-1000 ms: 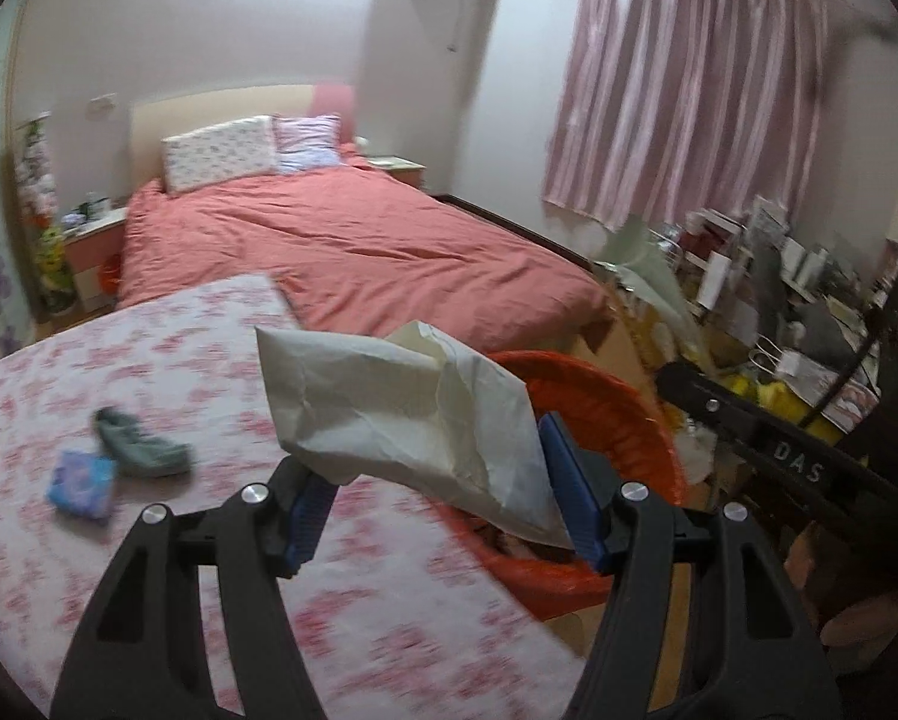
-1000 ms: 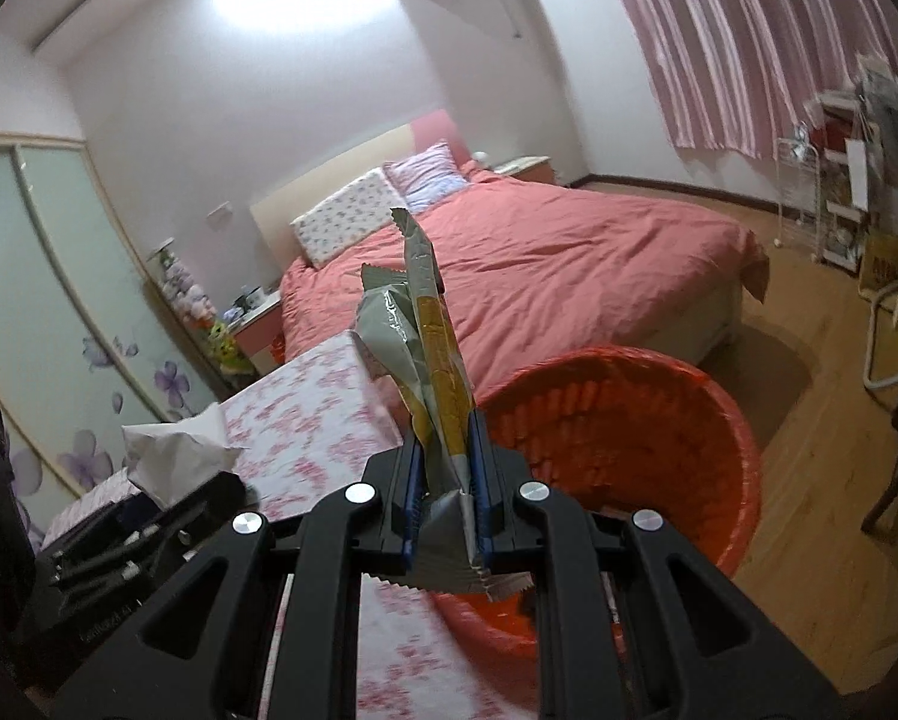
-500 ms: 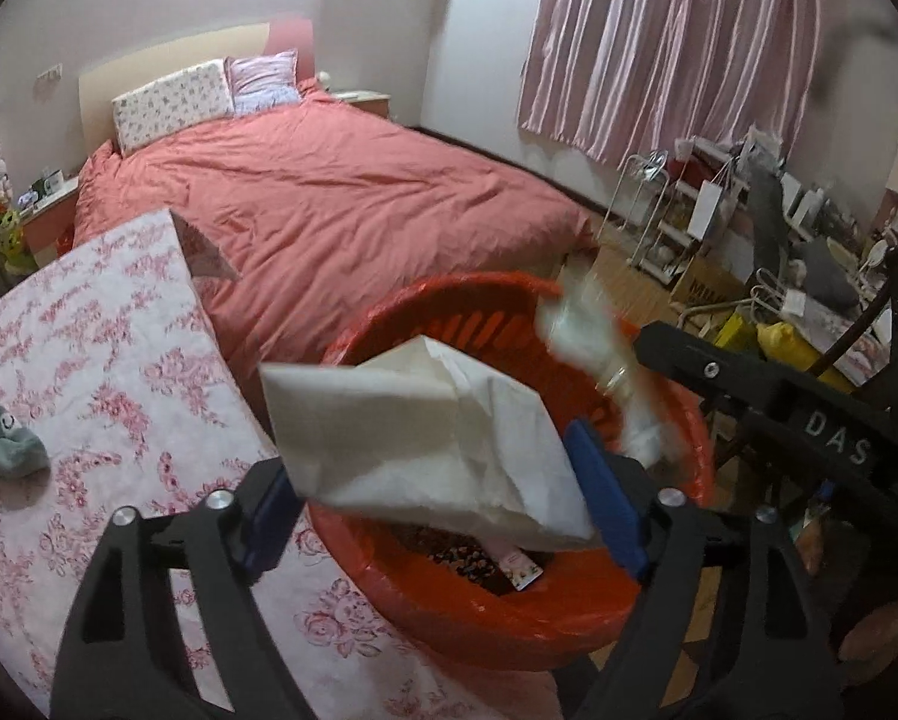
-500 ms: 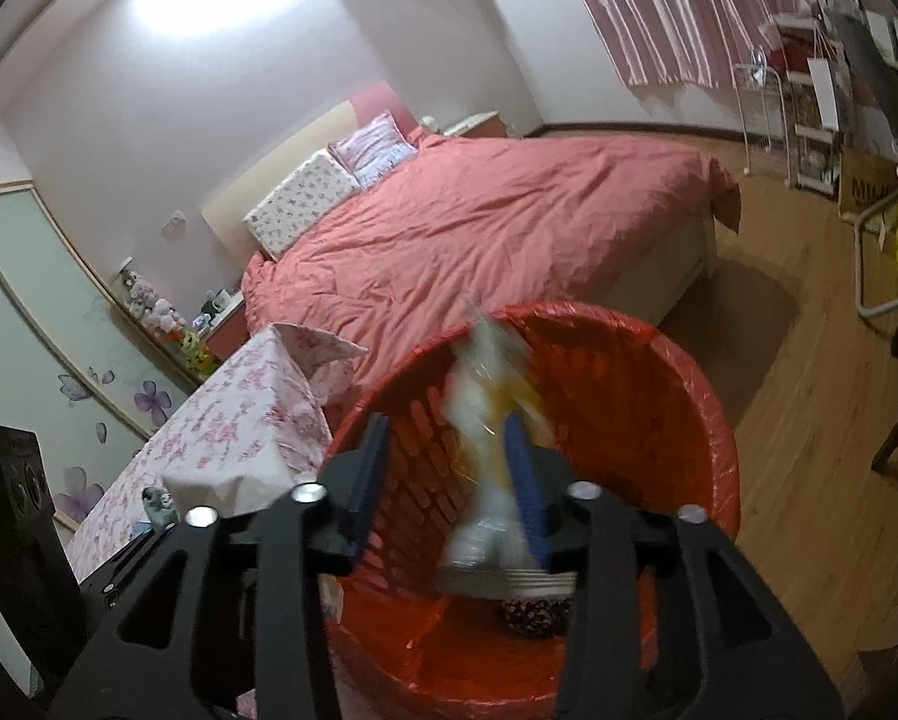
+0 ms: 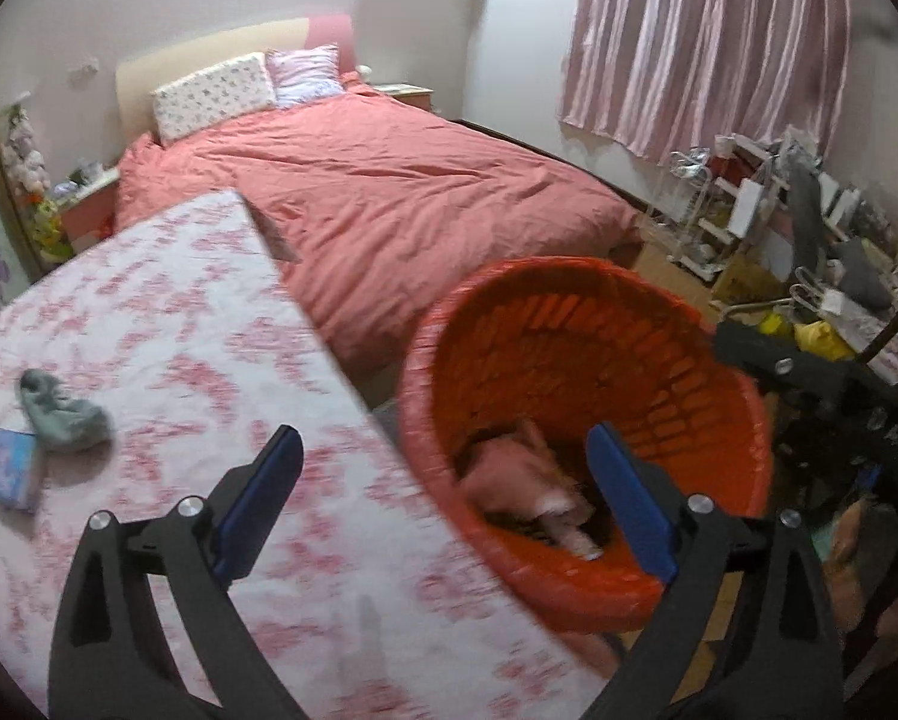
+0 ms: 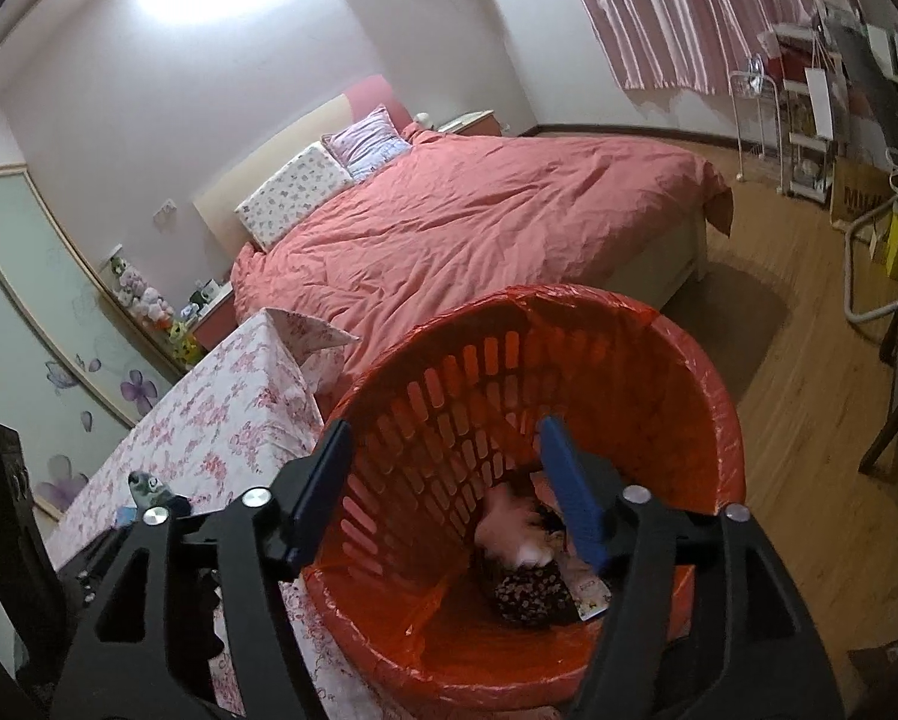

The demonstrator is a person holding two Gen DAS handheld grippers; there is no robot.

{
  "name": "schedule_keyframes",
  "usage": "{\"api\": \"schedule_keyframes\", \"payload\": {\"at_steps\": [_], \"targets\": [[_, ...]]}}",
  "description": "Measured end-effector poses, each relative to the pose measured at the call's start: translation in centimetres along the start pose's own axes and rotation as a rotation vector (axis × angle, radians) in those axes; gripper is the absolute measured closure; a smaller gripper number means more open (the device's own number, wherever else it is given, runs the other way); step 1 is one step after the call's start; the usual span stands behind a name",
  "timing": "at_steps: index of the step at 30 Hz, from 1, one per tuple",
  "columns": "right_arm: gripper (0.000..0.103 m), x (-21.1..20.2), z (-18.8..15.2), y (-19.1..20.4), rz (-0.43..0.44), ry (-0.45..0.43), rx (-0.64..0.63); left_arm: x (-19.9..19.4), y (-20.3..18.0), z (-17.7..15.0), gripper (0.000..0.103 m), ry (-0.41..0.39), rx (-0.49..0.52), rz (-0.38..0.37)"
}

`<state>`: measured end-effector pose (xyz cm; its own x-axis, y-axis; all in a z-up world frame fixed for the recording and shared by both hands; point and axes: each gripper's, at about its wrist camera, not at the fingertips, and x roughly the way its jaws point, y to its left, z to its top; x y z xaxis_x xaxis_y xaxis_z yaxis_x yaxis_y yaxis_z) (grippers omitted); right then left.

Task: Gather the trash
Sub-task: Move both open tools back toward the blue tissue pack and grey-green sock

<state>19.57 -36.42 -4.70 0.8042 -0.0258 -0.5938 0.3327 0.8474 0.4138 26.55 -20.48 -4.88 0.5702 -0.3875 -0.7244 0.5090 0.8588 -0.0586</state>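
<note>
only "muji", partly cut off, shows on a cardboard box point(image 6: 855, 199).

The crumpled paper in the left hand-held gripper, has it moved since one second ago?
Yes. The paper left the open left hand-held gripper and dropped down into the orange basket.

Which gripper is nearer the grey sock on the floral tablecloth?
Left. The left gripper hangs open at the table edge, with the grey sock just off its left finger. The right gripper is open over the orange basket, farther away.
</note>
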Motion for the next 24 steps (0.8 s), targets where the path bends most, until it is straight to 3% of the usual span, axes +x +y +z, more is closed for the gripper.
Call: {"api": "schedule_keyframes", "payload": {"at_steps": [9,12,17,20,24], "targets": [[0.029,-0.2,-1.2,2.3,-0.012,-0.002,-0.069,-2.4,8.1,-2.7,0.005,0.001,-0.048,0.241],[0.022,0.0,-1.8,3.6,-0.004,0.007,-0.099,-3.1,12.4,-3.5,0.004,0.014,-0.103,0.353],[0.022,0.6,-2.6,5.4,0.026,0.038,-0.131,-3.2,19.8,-4.8,0.004,0.067,-0.237,0.51],[0.022,1.0,-3.1,6.5,0.045,0.059,-0.146,-2.8,22.4,-5.2,0.004,0.104,-0.301,0.527],[0.022,1.5,-3.7,8.1,0.065,0.087,-0.167,-2.2,23.8,-5.0,0.004,0.127,-0.313,0.561]]}}
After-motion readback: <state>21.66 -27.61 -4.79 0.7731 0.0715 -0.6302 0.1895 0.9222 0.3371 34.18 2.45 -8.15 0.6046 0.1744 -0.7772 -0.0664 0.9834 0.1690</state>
